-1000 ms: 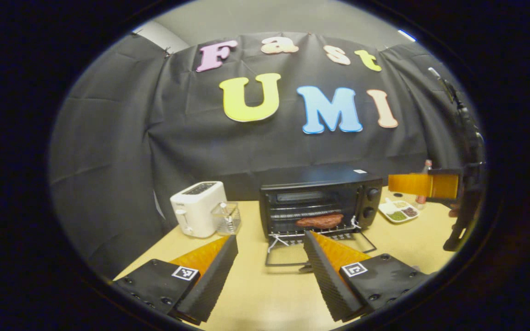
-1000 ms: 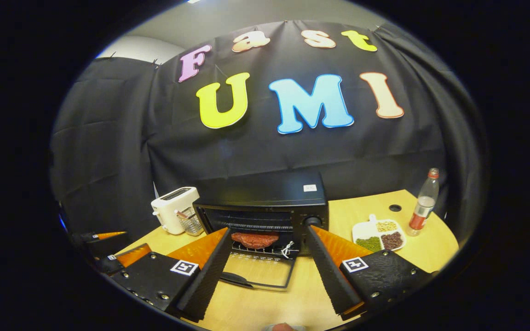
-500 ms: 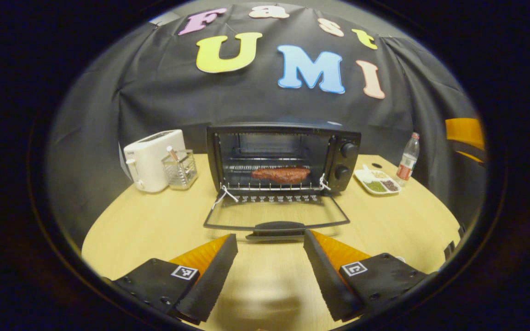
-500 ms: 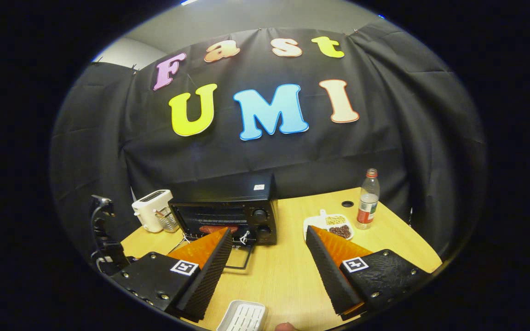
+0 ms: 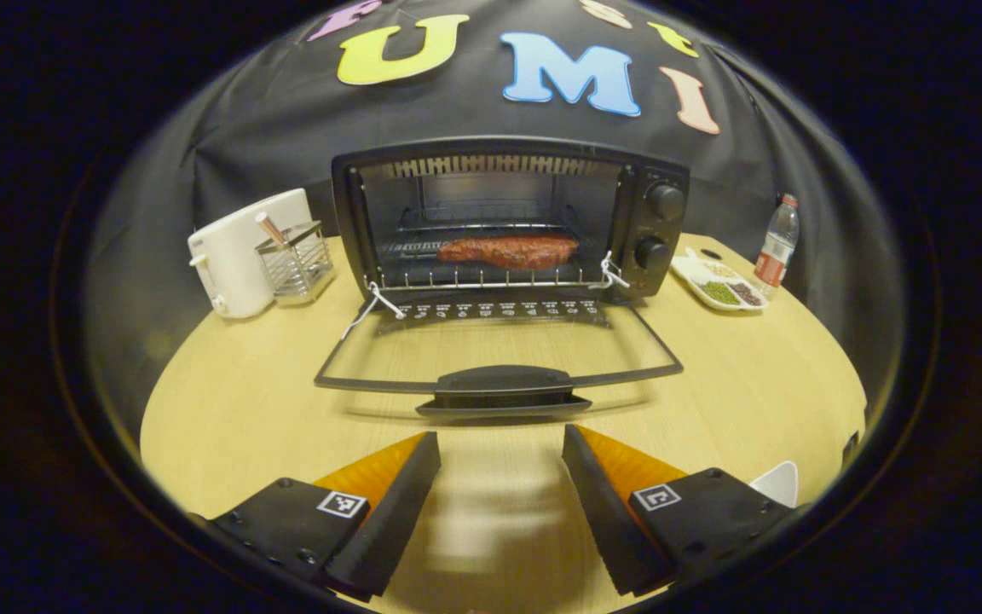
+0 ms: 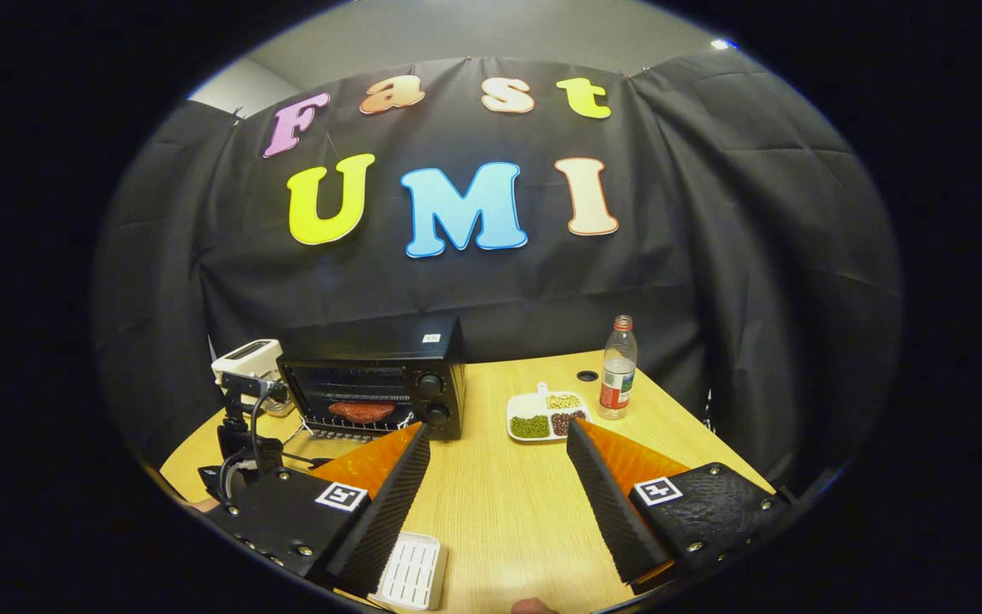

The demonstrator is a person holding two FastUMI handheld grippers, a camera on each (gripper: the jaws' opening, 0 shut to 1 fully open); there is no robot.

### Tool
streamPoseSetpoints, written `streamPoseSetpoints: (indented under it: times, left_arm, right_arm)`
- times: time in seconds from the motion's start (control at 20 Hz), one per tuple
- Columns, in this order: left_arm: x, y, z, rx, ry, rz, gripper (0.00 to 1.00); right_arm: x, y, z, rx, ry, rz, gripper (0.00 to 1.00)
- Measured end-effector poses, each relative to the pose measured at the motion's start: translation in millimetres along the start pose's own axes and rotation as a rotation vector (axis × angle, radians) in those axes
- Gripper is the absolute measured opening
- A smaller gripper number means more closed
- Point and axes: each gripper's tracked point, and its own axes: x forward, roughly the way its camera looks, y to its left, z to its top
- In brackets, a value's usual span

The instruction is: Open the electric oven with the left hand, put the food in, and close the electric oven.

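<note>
Left gripper (image 5: 501, 465) spread wide, holding nothing, just short of the black electric oven's (image 5: 508, 213) lowered glass door (image 5: 499, 354); one reddish-brown slab of meat (image 5: 508, 251) on its wire rack; right gripper (image 6: 498, 460) likewise released; beyond, one white toaster (image 5: 239, 251), one clear bottle (image 6: 618, 368).

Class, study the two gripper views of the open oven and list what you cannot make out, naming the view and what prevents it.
- Knob settings on the oven: left gripper view, markings too small.
- White object at the table edge: left gripper view, cut off by the edge and the left gripper.
- White ridged tray: right gripper view, partly hidden behind the right gripper.
- Toaster: right gripper view, partly blocked by the oven.
</note>
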Motion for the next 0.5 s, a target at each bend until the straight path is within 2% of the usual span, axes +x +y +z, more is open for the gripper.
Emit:
streamPoseSetpoints:
  times: [0.25,0.3,0.4,0.5]
  left_arm:
    - [19,1,-1,0.022,0.012,0.018,0.98]
    - [21,1,0,0.029,0.014,0.02,0.91]
    - [22,0,1,0.031,0.011,0.021,1.0]
    - [21,0,2,0.025,-0.001,0.021,0.97]
  right_arm:
    - [-4,-12,-3,-0.017,0.011,-0.035,0.98]
    - [-4,-15,-5,-0.024,0.019,-0.042,0.98]
    - [-4,-17,-6,-0.028,0.023,-0.046,0.98]
    - [-4,-18,-3,-0.022,0.015,-0.046,0.98]
